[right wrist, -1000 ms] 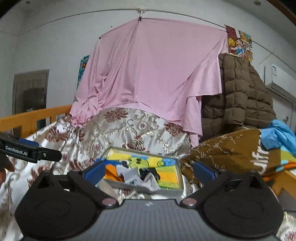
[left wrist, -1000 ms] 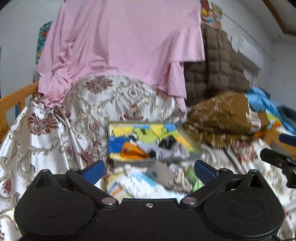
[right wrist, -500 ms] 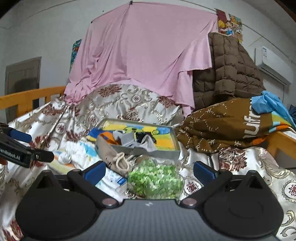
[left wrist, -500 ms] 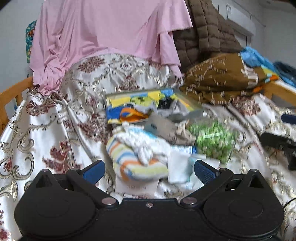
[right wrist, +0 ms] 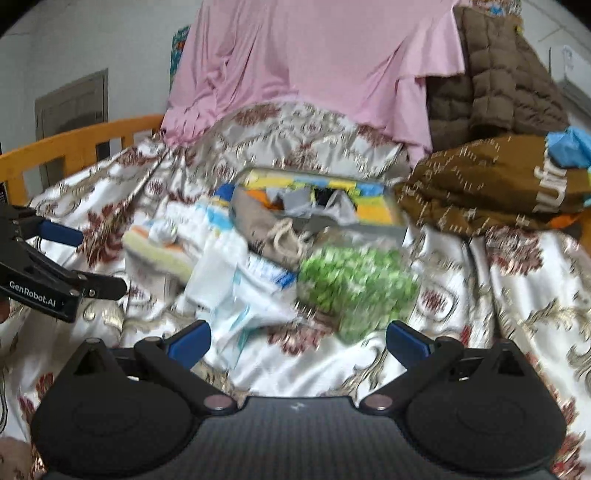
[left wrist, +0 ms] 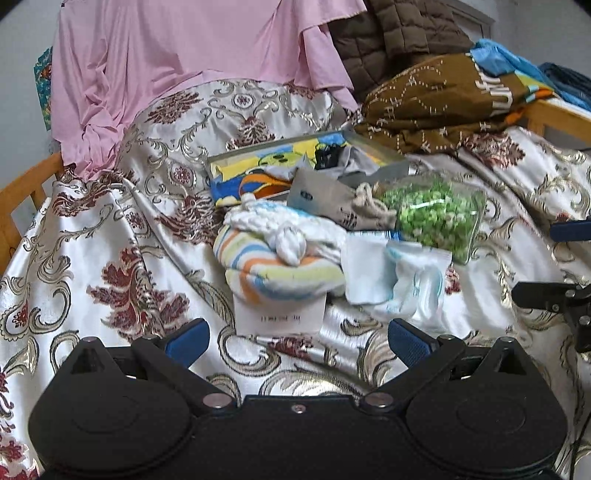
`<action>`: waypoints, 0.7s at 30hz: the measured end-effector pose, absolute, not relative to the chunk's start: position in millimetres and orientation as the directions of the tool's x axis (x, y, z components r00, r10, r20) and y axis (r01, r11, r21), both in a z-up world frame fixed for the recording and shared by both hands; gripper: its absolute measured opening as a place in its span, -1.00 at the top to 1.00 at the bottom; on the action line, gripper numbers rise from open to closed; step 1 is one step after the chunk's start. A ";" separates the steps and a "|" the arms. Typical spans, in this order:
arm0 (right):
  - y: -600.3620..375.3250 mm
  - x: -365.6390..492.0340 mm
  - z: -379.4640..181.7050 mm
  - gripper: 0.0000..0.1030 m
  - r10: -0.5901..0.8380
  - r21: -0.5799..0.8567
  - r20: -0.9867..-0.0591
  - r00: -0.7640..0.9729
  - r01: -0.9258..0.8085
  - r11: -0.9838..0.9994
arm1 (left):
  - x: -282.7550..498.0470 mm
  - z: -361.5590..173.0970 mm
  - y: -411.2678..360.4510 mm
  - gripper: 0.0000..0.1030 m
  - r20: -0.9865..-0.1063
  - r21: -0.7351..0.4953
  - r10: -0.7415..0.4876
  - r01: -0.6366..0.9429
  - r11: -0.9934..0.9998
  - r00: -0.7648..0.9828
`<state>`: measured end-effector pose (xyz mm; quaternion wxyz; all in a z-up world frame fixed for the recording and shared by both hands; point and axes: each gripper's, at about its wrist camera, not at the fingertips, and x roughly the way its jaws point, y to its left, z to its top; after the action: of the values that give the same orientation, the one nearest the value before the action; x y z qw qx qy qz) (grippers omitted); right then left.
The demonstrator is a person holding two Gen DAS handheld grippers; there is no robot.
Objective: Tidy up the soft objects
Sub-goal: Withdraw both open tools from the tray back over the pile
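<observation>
A pile of soft things lies on the patterned bedspread point(left wrist: 110, 266): a striped towel point(left wrist: 273, 269) with a white knitted piece point(left wrist: 291, 240) on it, a grey drawstring pouch point(left wrist: 332, 206), a clear bag of green pieces point(left wrist: 436, 218) and white plastic packets point(left wrist: 399, 277). Behind them sits a colourful box point(left wrist: 280, 170) holding cloths. My left gripper point(left wrist: 295, 339) is open, just short of the towel. My right gripper point(right wrist: 297, 339) is open too, in front of the green bag point(right wrist: 358, 288) and packets point(right wrist: 236, 299). The box point(right wrist: 332, 206) is behind.
A pink sheet point(left wrist: 184, 62) hangs at the back, beside a brown quilted jacket point(left wrist: 399, 33). A brown printed blanket point(left wrist: 443, 99) is heaped at the right. An orange wooden bed rail point(right wrist: 74, 144) runs along the left edge.
Both grippers have tilted down and moved closer to the pile; the towel, packets and green bag have come into view and now fill the middle of both views. Both stay open.
</observation>
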<state>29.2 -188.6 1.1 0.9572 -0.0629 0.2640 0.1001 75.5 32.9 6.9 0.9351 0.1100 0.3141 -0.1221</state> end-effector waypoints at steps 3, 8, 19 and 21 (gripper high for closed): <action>-188.0 32.3 -8.1 -1.00 0.173 -0.048 -0.557 0.812 -0.239 0.970 | 74.5 2.6 32.7 -0.99 -0.625 0.134 -0.153 0.298 0.945 0.765; -184.9 34.4 -18.3 -1.00 0.192 -0.025 -0.596 0.780 -0.257 0.966 | 72.2 -2.0 29.9 -0.99 -0.633 0.168 -0.140 0.312 0.935 0.762; -182.0 40.6 -28.7 -1.00 0.239 0.031 -0.634 0.735 -0.285 0.958 | 70.7 -4.6 24.3 -0.99 -0.635 0.228 -0.120 0.335 0.914 0.763; -182.1 42.0 -29.2 -1.00 0.243 0.037 -0.634 0.734 -0.284 0.958 | 71.8 -2.5 24.4 -0.99 -0.632 0.242 -0.119 0.340 0.909 0.766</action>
<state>42.0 -182.1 -29.2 0.9307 -0.0310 0.3359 0.1416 71.8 24.4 -2.5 0.9235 0.1738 0.3187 -0.1244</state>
